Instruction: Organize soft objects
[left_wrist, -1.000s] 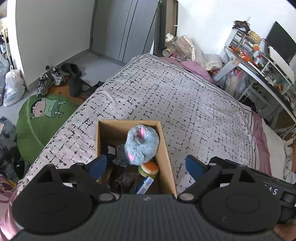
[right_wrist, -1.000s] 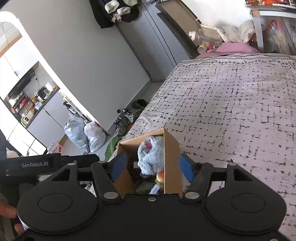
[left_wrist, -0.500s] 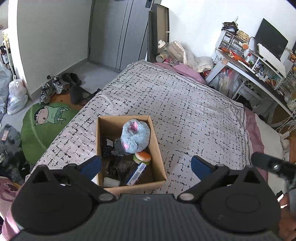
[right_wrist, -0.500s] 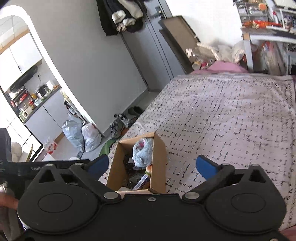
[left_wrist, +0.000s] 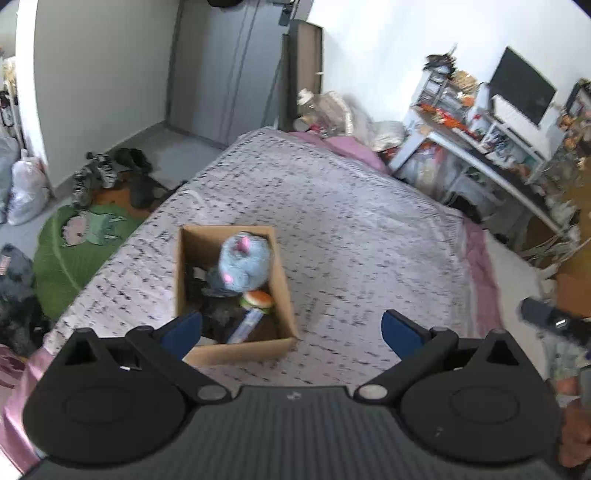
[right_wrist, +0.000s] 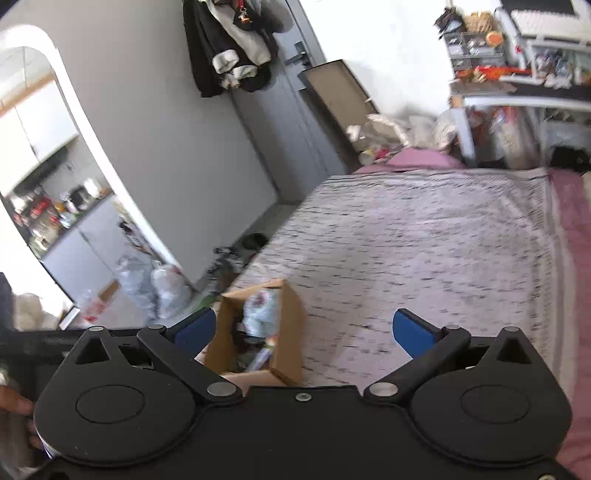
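Box: on the bed, holding your grey plush toy and burger toy.
Left gripper: spread wide, empty.
Right gripper: spread wide, empty.
Progress: likely finished; nothing soft lies loose on the bed.

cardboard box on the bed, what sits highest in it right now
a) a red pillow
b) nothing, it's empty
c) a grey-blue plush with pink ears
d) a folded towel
c: in the left wrist view the grey-blue plush with pink ears pokes above the other items in the cardboard box, a small burger toy just below it.
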